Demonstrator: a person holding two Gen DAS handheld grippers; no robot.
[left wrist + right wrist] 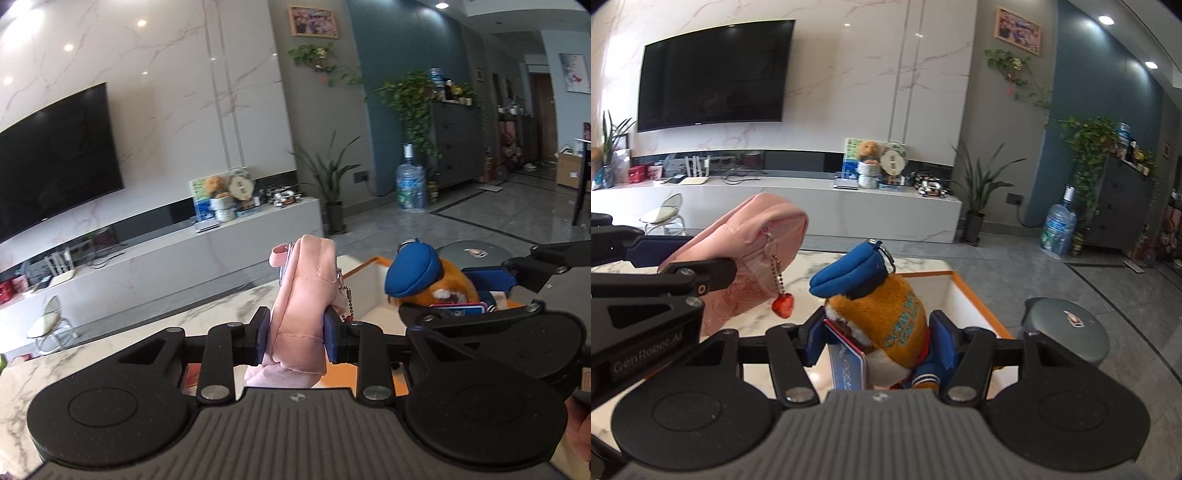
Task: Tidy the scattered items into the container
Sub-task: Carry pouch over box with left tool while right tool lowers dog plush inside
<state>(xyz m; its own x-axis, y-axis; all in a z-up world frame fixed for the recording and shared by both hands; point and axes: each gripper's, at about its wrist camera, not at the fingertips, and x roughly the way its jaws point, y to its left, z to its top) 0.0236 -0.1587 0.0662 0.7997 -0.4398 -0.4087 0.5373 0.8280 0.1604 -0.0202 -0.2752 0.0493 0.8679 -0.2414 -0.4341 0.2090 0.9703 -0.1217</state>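
Observation:
My left gripper [295, 334] is shut on a pink zip pouch [303, 291] that stands up between its blue pads; a bead chain hangs from the zip. In the right wrist view the same pink pouch [753, 254] shows at the left with a red heart charm [783, 305] dangling. My right gripper [879, 339] is shut on an orange plush toy [886, 314] with a blue cap and a card tag. The plush toy [428, 284] also appears at the right of the left wrist view. Both are held above a white box with an orange rim [964, 295].
The box [369, 291] sits on a marble-topped table [147, 332]. A round grey stool [1067, 332] stands beside the table on the right. Behind are a long white TV cabinet [812, 199], a wall television, potted plants and a water bottle [1058, 230] on the tiled floor.

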